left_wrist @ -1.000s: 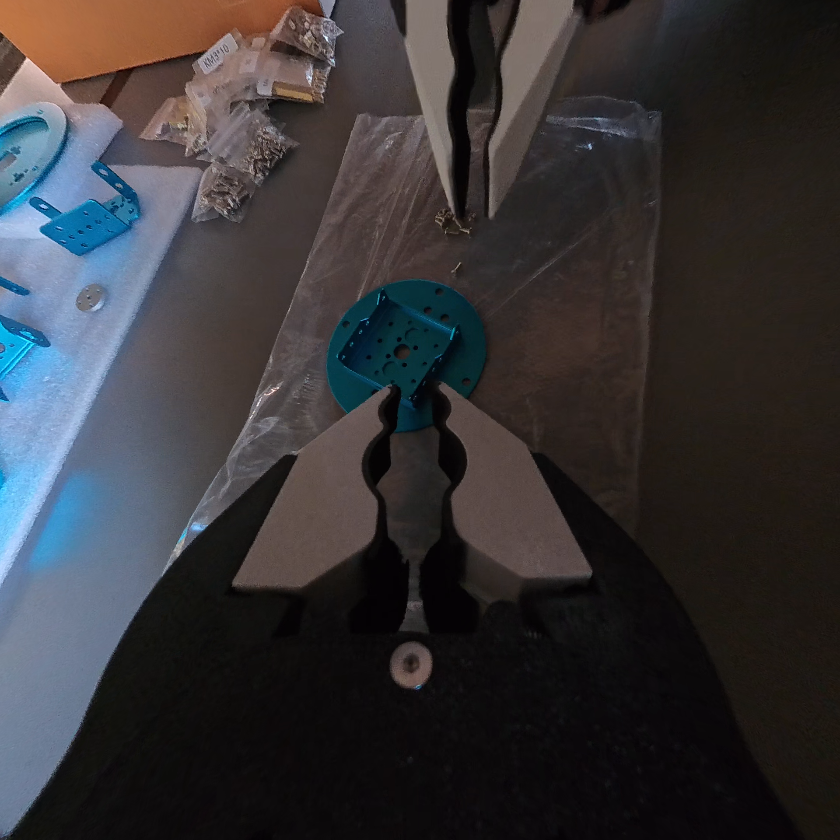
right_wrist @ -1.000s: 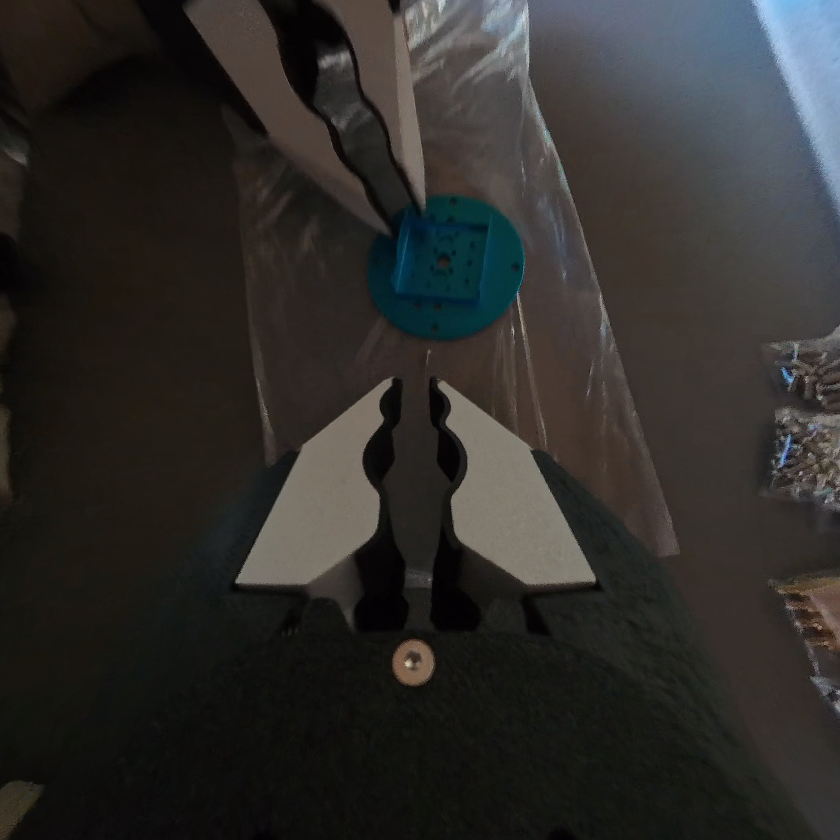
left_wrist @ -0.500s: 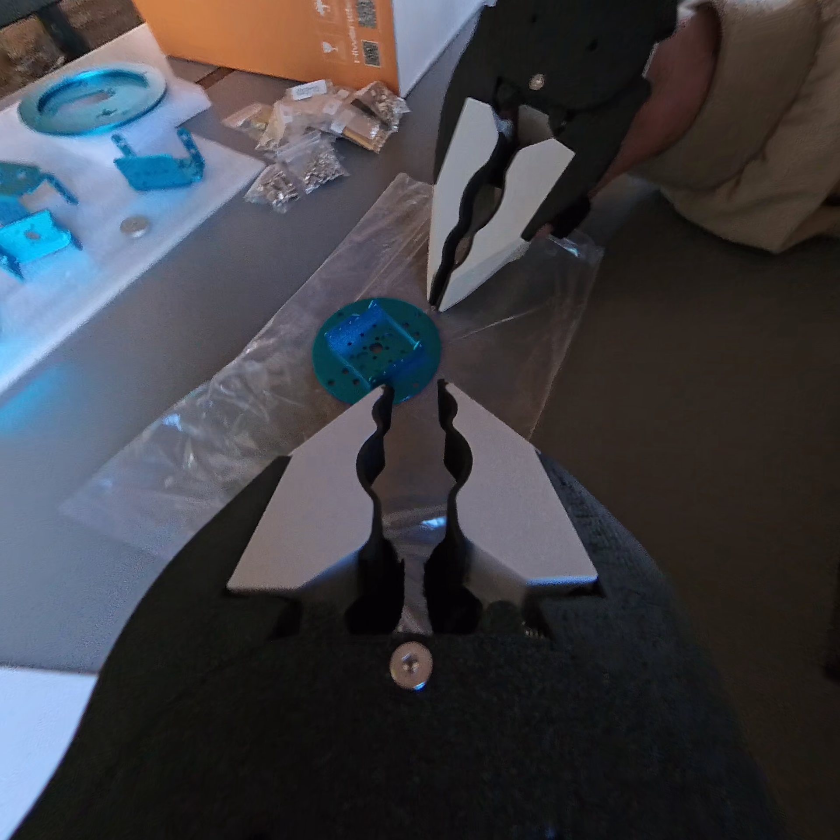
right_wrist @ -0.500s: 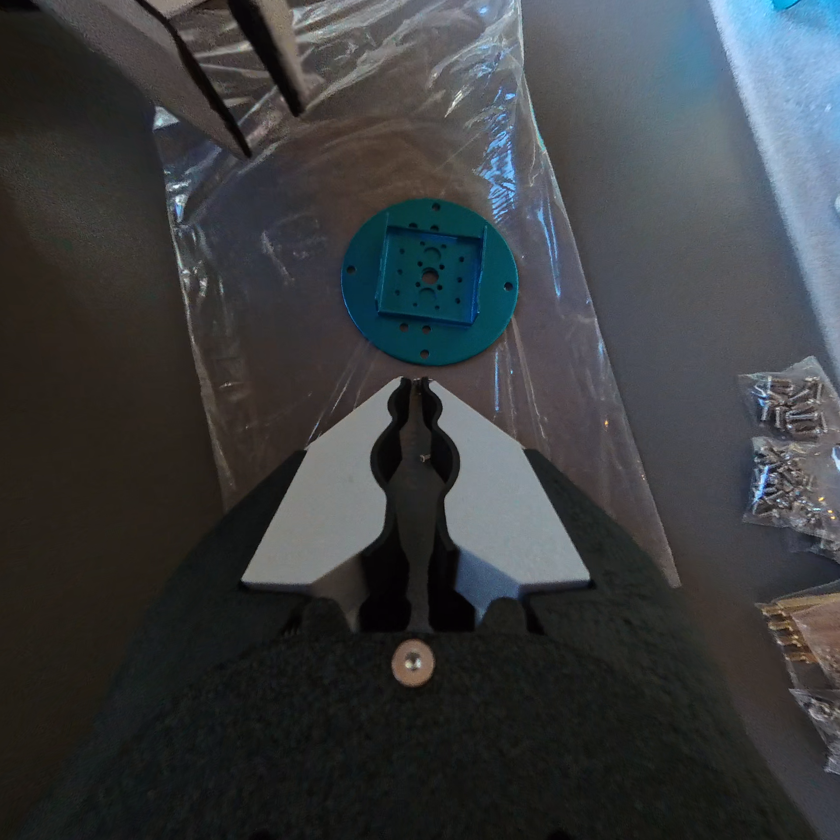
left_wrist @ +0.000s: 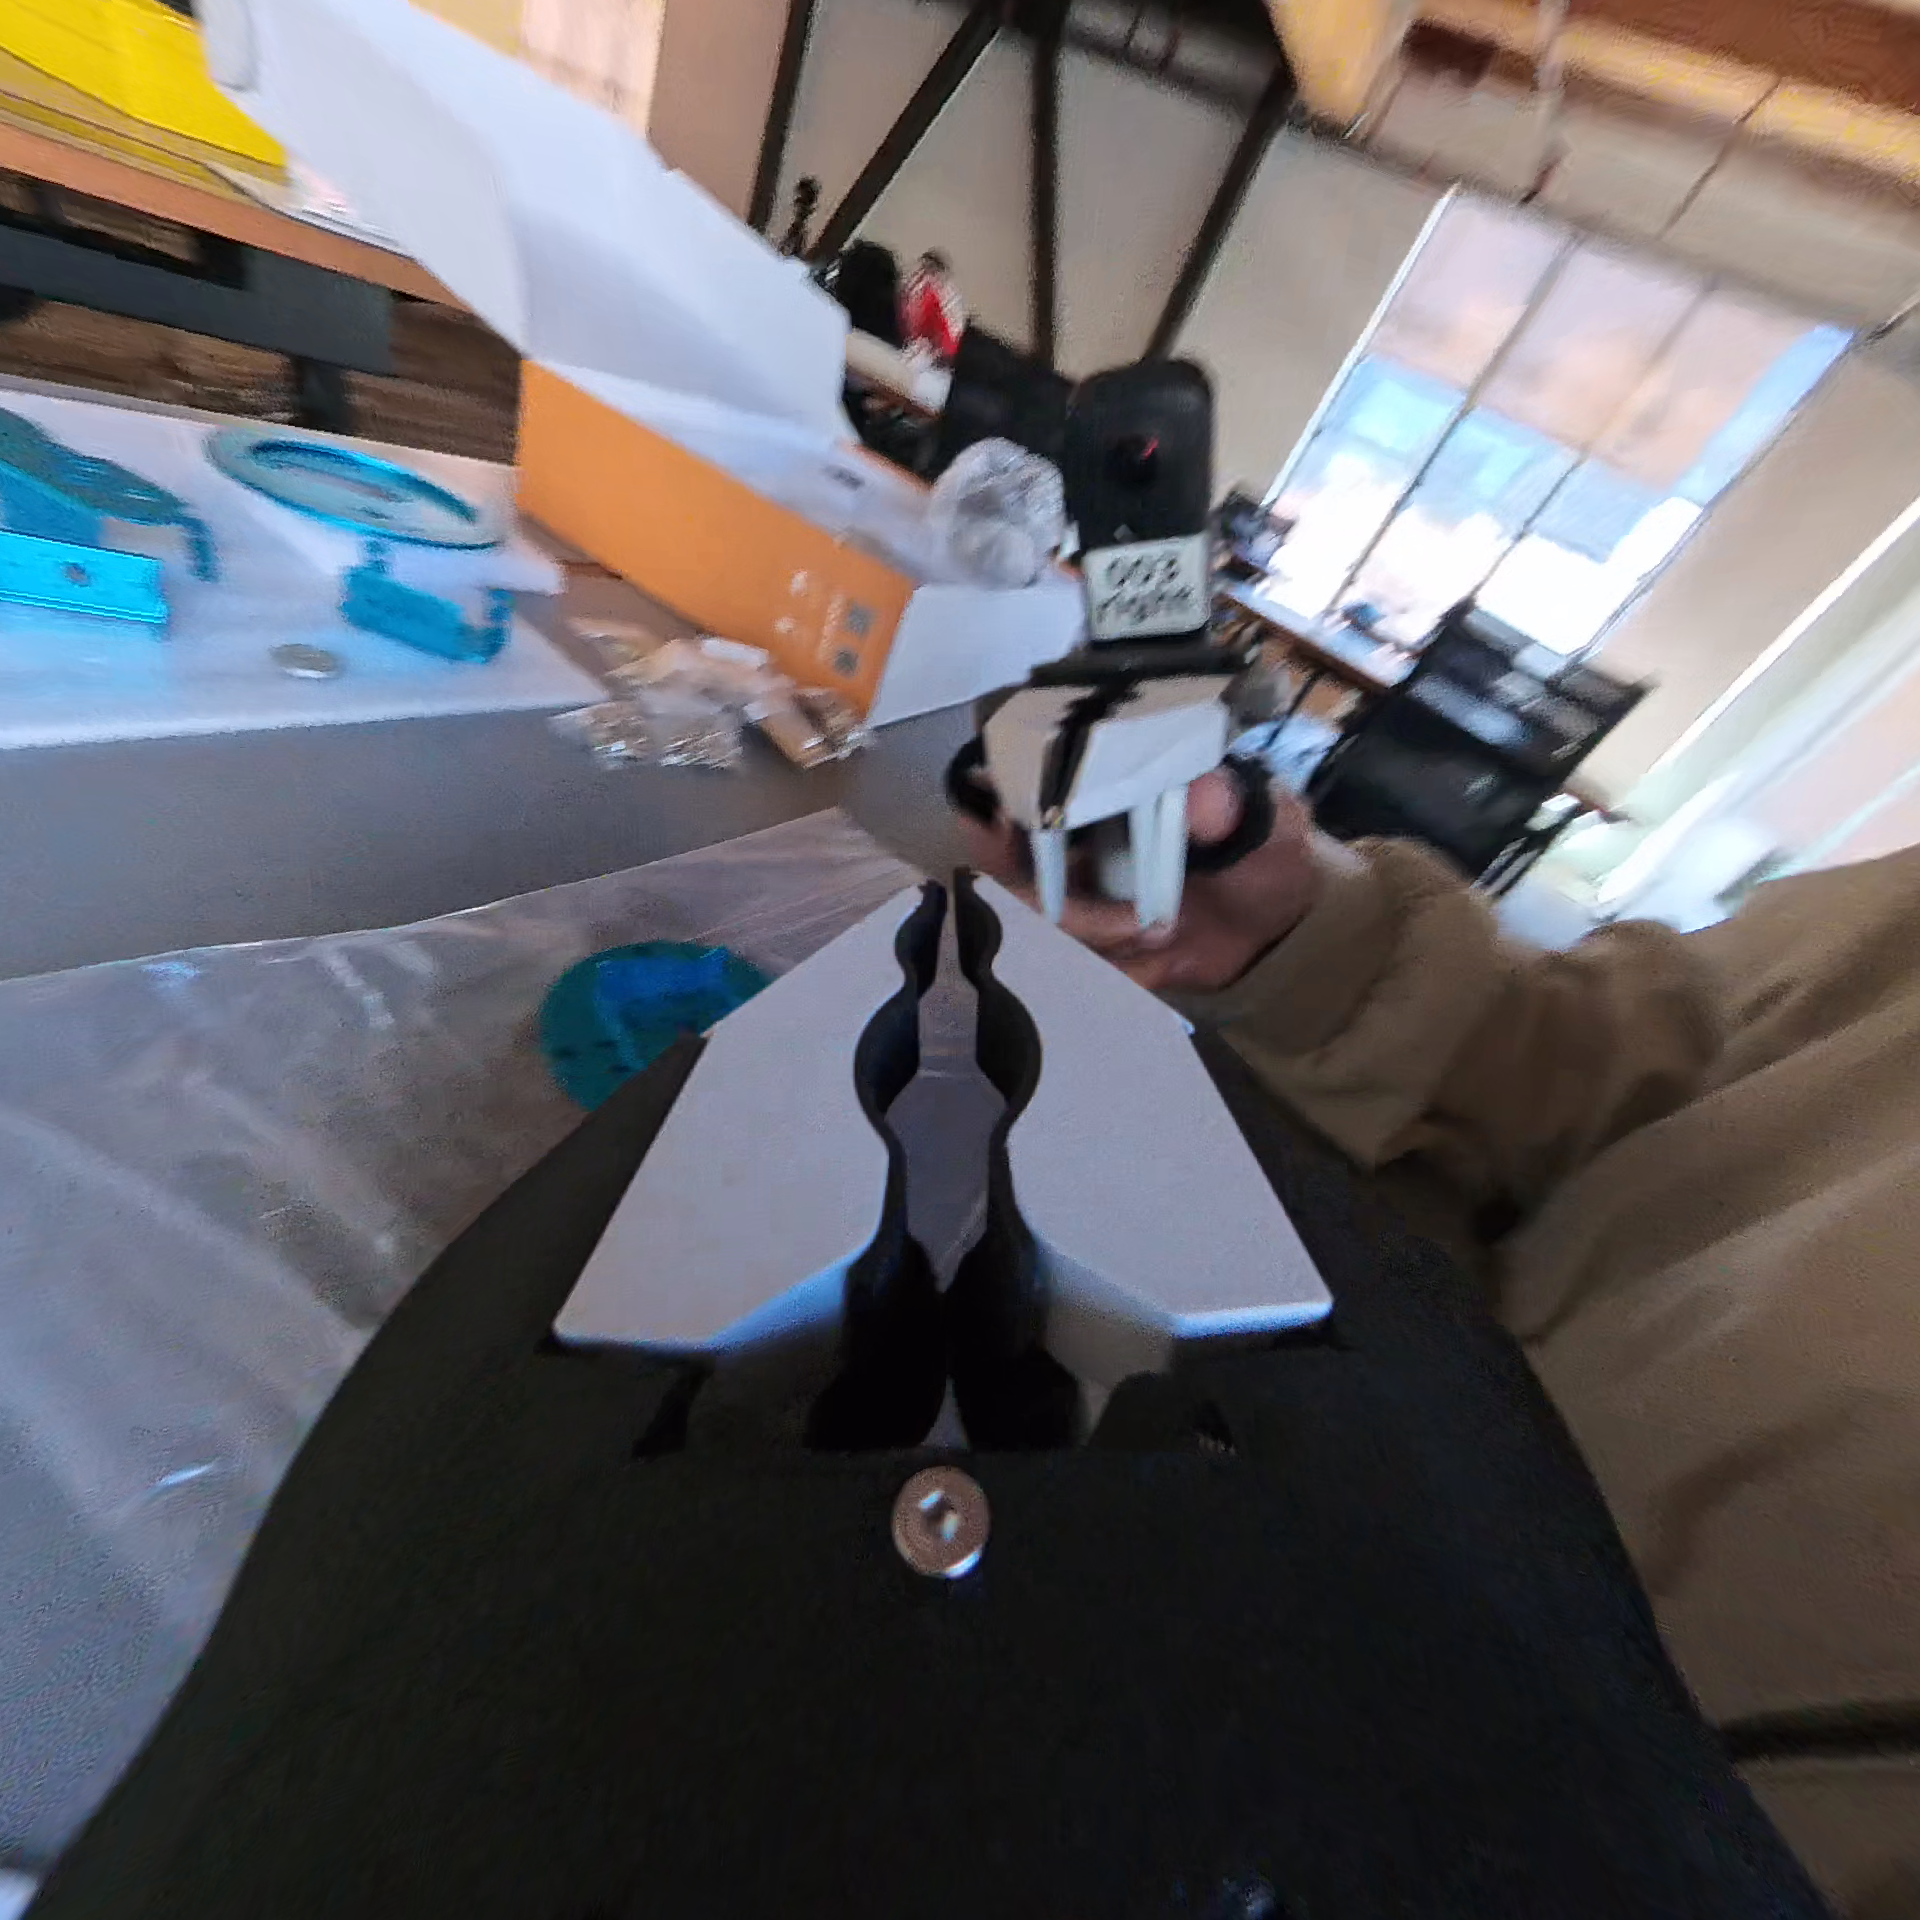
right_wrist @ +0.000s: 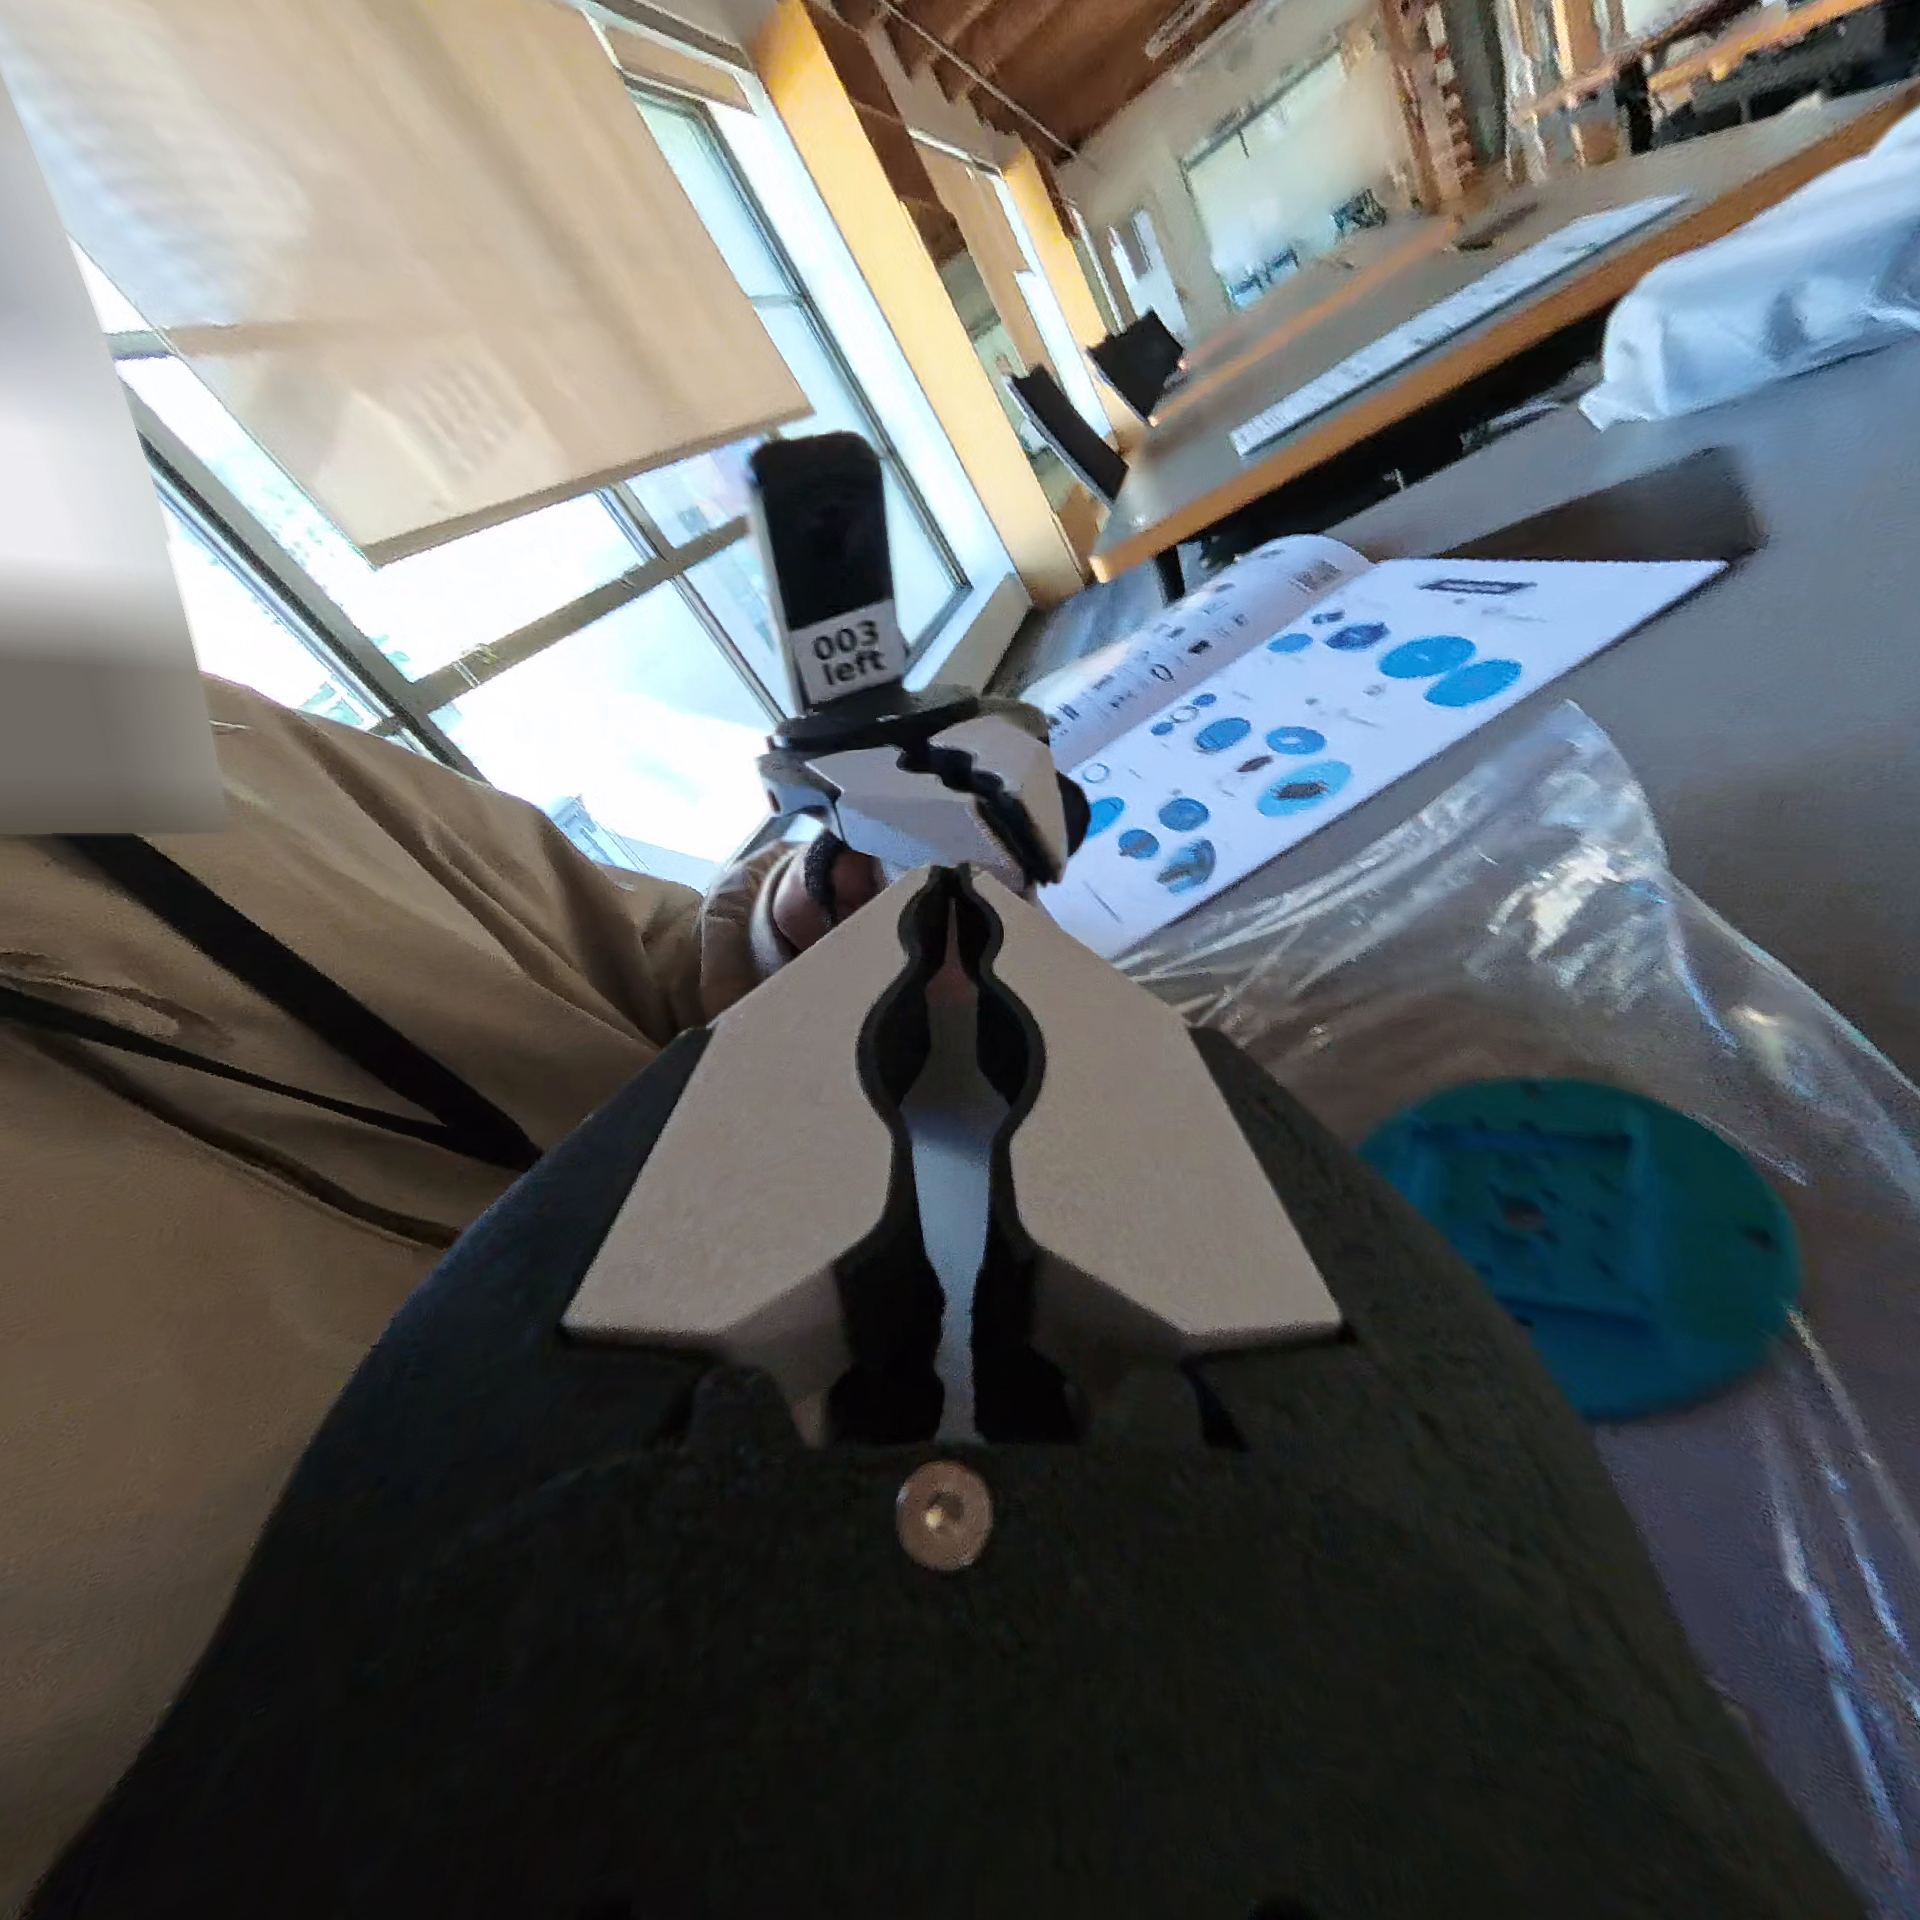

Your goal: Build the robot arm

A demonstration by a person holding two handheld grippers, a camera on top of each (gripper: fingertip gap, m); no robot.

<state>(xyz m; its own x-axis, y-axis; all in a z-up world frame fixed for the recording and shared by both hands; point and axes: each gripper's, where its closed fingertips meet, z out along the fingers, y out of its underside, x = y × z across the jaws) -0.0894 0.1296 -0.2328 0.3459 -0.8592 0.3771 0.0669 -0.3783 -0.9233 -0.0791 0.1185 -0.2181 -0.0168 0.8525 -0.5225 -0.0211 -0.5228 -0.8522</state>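
The left gripper is lifted up off the table and points across at the other one. Its two fingers are almost together at the tips, with only a thin gap, and nothing shows between them. The right gripper is lifted too, and its tips are pressed together. If something tiny is pinched there, it is too small to tell. Each gripper shows in the other's view, in the upper middle of the frame, with a black camera standing on top.

A round teal disc with a blue square bracket on it lies on a clear plastic bag on the grey table. In the left wrist view it is at middle left, partly hidden behind the gripper. In the right wrist view the disc is at lower right.

At upper left of the left wrist view are an orange box, little bags of screws and more blue metal parts on white foam. In the right wrist view an open paper booklet with blue pictures lies past the bag. A tan sleeve shows behind the hand holding the right gripper.
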